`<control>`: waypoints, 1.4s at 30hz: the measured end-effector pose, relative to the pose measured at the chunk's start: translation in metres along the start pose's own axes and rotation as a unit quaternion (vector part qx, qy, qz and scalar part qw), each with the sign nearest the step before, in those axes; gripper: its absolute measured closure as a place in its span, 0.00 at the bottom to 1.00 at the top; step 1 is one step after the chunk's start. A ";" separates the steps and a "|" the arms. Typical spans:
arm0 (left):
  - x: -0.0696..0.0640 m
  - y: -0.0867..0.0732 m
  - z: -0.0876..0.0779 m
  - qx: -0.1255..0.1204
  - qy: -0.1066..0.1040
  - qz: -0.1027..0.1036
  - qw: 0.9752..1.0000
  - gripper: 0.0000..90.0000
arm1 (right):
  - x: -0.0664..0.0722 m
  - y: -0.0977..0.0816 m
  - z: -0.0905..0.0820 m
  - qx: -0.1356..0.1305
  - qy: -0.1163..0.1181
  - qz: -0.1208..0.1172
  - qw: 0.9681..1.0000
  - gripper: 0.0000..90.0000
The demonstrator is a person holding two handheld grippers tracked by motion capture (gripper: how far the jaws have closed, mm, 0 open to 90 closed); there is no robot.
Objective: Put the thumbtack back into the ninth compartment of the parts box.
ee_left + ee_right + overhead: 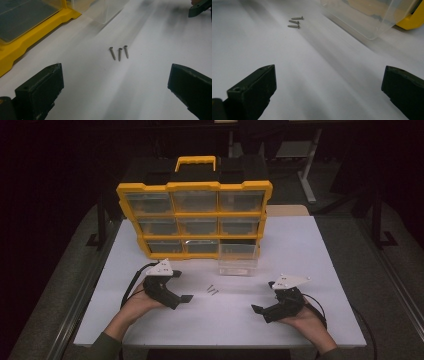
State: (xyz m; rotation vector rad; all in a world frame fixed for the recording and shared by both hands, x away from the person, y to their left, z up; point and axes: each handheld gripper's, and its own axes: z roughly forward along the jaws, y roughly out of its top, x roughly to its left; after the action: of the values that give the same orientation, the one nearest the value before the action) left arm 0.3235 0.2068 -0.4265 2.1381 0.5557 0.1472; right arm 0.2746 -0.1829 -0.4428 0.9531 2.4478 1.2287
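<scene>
Three small screws lie side by side on the white table, straight ahead of the left gripper, whose jaws are spread wide and empty. They lie farther ahead of the right gripper, also wide open, and to its left. Being thin, flat and close together, the screws could slip or scatter if jaws close off-centre, missing the clear pulled-out drawer beyond them.

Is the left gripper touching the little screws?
Apart. In the left gripper view, the three screws lie on the white table well ahead of the left gripper, with bare table between them and its wide-open jaws.
</scene>
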 end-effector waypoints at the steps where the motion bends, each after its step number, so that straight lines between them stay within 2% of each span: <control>1: 0.000 0.002 0.002 -0.001 0.000 0.002 1.000 0.00 | 0.000 0.000 0.000 0.000 0.000 -0.001 1.000 0.00; 24: 0.003 0.026 0.019 -0.005 -0.010 0.012 1.000 0.00 | 0.000 0.000 0.000 -0.002 0.001 0.000 1.000 0.00; 42: 0.006 0.041 0.038 0.005 -0.015 0.018 1.000 0.00 | 0.000 0.000 0.000 -0.002 0.001 0.000 1.000 0.00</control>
State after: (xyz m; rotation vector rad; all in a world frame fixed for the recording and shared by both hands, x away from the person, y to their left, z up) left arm 0.3541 0.1605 -0.4173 2.1576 0.5008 0.1322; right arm 0.2746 -0.1825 -0.4425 0.9525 2.4472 1.2345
